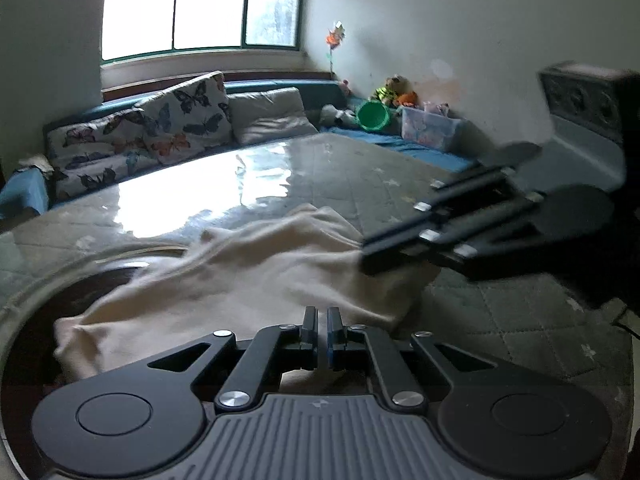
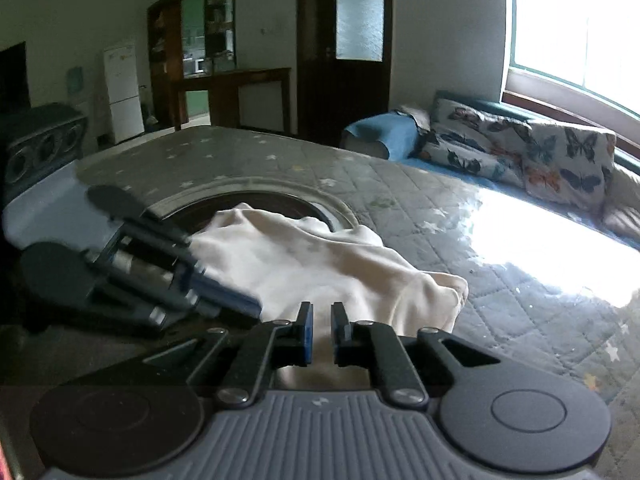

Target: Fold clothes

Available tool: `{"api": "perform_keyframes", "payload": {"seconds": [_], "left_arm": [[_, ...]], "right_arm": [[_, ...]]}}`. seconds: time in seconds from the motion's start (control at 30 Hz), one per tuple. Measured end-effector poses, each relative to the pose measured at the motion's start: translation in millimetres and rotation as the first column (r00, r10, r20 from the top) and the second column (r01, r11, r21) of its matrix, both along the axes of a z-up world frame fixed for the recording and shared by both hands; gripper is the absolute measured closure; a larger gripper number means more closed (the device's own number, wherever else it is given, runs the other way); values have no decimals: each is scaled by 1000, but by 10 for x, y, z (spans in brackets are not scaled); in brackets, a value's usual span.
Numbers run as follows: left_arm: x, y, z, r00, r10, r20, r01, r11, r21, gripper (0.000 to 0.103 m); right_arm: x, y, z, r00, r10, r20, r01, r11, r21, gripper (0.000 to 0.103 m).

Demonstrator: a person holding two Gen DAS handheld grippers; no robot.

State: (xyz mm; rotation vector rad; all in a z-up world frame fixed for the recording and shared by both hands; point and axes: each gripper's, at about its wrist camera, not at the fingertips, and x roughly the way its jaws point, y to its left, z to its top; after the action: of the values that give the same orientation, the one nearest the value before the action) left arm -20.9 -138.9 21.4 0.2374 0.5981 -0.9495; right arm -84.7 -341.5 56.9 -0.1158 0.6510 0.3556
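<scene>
Cream cloth (image 1: 248,280) lies rumpled on the quilted bench (image 1: 500,320), long axis running between both grippers. Left gripper (image 1: 322,322) fingers nearly together above it; right gripper (image 2: 321,322) fingers slightly apart, gripping nothing.

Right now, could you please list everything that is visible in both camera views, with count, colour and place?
garment: one, cream, crumpled on the table between the two grippers
table cover: one, grey quilted with stars, under a glossy clear sheet
butterfly cushions: two, white with coloured butterflies, on the blue bench under the window
plain pillow: one, beige, beside the cushions
bucket: one, green, in the far corner
storage box: one, clear, next to the bucket
fridge: one, white, far side of the room
door: one, dark wood with frosted pane
left gripper: one, black, nearly closed at the garment's near edge
right gripper: one, black, narrow gap, over the garment's edge
</scene>
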Motion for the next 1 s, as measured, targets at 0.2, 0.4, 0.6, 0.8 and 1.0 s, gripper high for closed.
{"api": "perform_keyframes", "payload": {"seconds": [0.2, 0.4, 0.6, 0.8, 1.0], "left_arm": [[-96, 21, -62, 999, -35, -22, 35, 999, 15, 95], [-143, 225, 89, 1000, 19, 21, -19, 1000, -6, 88], [63, 430, 78, 988, 157, -13, -157, 987, -27, 86], [71, 500, -74, 985, 165, -54, -164, 986, 14, 85], [76, 488, -60, 985, 165, -54, -165, 986, 9, 84]], "right_arm": [[21, -98, -155, 999, -34, -37, 34, 999, -16, 90], [-10, -42, -13, 1000, -24, 13, 24, 1000, 0, 69], [117, 105, -49, 1000, 3, 17, -4, 1000, 7, 64], [184, 64, -116, 1000, -9, -29, 9, 1000, 15, 62], [470, 40, -58, 999, -53, -10, 54, 998, 17, 60]]}}
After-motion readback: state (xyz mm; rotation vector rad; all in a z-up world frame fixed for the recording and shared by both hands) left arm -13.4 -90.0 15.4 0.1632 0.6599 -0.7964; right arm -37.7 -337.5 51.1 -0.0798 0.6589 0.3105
